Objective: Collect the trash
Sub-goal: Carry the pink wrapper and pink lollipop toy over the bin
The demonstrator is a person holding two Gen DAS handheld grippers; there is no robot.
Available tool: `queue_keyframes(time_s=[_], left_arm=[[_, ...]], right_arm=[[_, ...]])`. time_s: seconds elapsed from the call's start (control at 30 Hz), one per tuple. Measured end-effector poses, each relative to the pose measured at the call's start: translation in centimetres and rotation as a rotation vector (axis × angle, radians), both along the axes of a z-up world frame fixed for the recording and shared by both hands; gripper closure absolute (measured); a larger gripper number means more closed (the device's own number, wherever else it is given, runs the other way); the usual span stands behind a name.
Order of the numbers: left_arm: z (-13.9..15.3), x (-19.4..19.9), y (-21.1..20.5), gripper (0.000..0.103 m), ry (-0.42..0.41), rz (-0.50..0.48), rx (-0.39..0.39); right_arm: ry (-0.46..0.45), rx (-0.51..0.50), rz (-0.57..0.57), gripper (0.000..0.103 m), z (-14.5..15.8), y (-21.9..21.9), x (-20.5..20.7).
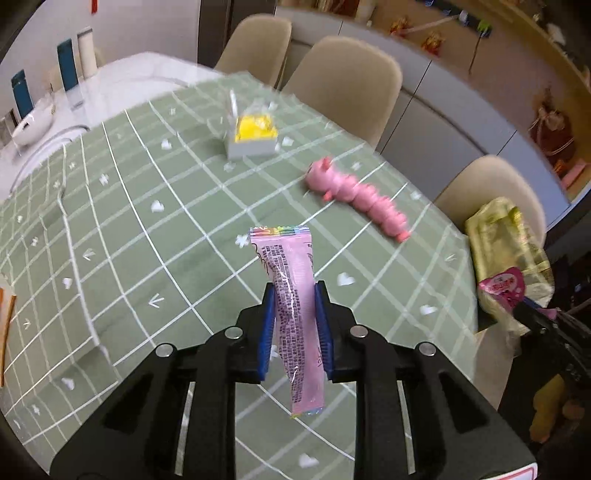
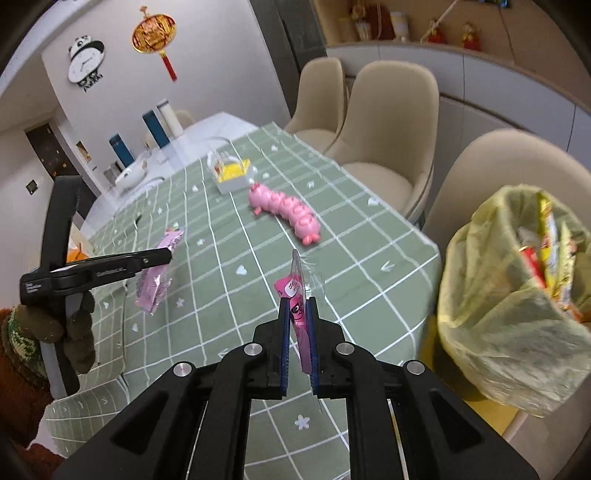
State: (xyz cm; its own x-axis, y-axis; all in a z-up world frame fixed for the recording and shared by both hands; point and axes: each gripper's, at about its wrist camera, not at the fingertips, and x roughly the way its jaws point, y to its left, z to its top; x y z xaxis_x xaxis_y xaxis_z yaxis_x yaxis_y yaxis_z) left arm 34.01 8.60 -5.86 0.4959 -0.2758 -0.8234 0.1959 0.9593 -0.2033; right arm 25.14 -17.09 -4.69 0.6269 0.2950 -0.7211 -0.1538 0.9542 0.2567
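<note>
We had the left hand-held gripper clenched on a long pink wrapper, blue pads pressing both sides, wrapper standing up past the fingertips with its rainbow-striped end on top and its lower end hanging down between the arms. From the right wrist view we saw the same left hand-held gripper side-on at left, pink wrapper in its tip, held above the bench.

We had the right hand-held gripper clenched on a small magenta wrapper with a cartoon face, clear torn edge sticking up above the fingertips. In the left wrist view that magenta wrapper showed at the far right, just in front of the trash bag.

Trash bag was yellow-green, mouth facing up, off the bench's right edge in front of a beige chair, with colourful wrappers inside. Both held wrappers were outside it.

Bench wore a green grid cloth. On it we saw a pink caterpillar toy lying near the right side, and behind it a small white box with yellow contents. More beige chairs lined the far side. Blue and white bottles stood at the far end. Panda clock and red-gold ornament hung on the wall.
</note>
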Motion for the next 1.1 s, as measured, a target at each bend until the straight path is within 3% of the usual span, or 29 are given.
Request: queue_keyframes(time_s=[0.23, 0.53, 0.77, 1.1], left_arm=[[7.0, -3.9, -0.7, 0.083, -0.155, 0.007, -0.051], [11.9, -7.3, -3.5, 0.083, -0.264, -0.038, -0.092], [14.2, -7.5, -8.9, 0.083, -0.319, -0.118, -0.105], [14.8, -6.2, -18.7, 0.083, -0.333, -0.26, -0.116]], right_arm=[[-0.125, -0.034, 0.028, 0.093, 4.7, 0.1, -2.3], [-0.228, -0.108, 0.037, 0.093, 8.7, -1.4, -4.0], [-0.269, -0.133, -0.027, 0.093, 10.4, -5.6, -4.9], [-0.259, -0.14, -0.165, 0.093, 10.4, -14.6, -5.7]])
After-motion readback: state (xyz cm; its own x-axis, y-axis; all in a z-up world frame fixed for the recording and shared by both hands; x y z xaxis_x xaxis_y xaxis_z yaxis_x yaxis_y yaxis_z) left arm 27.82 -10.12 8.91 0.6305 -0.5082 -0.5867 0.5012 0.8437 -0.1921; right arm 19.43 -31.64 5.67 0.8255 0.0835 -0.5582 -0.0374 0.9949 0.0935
